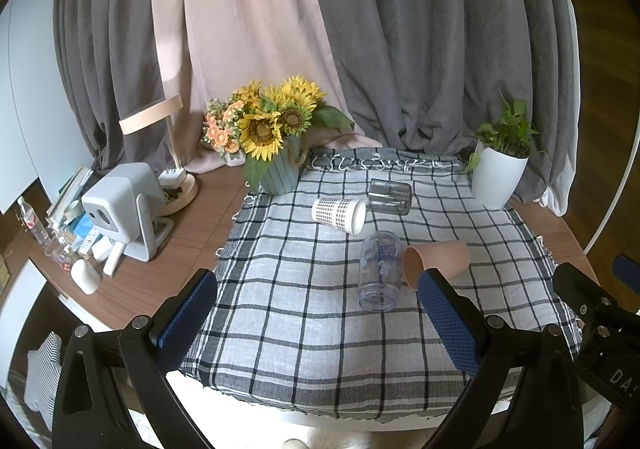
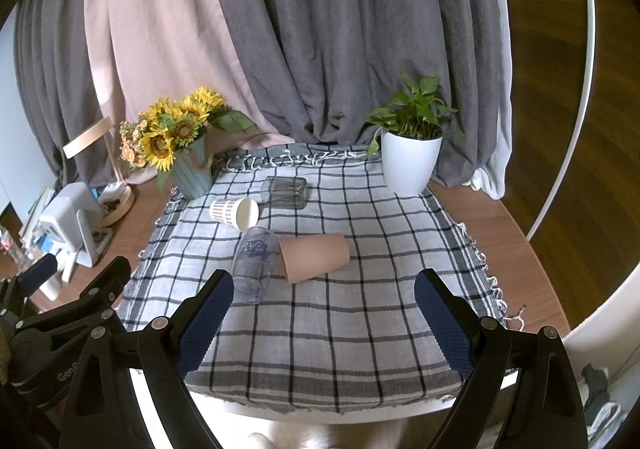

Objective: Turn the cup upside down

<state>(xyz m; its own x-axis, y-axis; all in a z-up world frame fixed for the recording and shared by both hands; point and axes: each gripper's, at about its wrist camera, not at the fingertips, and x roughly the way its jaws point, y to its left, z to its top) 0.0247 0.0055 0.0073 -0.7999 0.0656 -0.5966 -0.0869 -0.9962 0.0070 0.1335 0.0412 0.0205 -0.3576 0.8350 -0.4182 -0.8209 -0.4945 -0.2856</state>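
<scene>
Several cups lie on their sides on the checked cloth [image 1: 304, 329]. A clear printed cup [image 1: 380, 269] [image 2: 256, 265] lies in the middle, mouth toward me. A tan cup [image 1: 436, 263] [image 2: 314, 257] lies right of it. A white patterned paper cup [image 1: 340, 213] [image 2: 234, 212] and a dark glass tumbler [image 1: 390, 196] [image 2: 285, 192] lie farther back. My left gripper [image 1: 318, 313] is open and empty above the cloth's near edge. My right gripper [image 2: 324, 315] is open and empty, also short of the cups.
A sunflower vase [image 1: 280, 169] [image 2: 194, 173] stands at the cloth's back left, a white plant pot [image 1: 498, 179] [image 2: 410, 165] at the back right. A projector [image 1: 120, 209], lamp and clutter fill the wooden table's left side. Curtains hang behind.
</scene>
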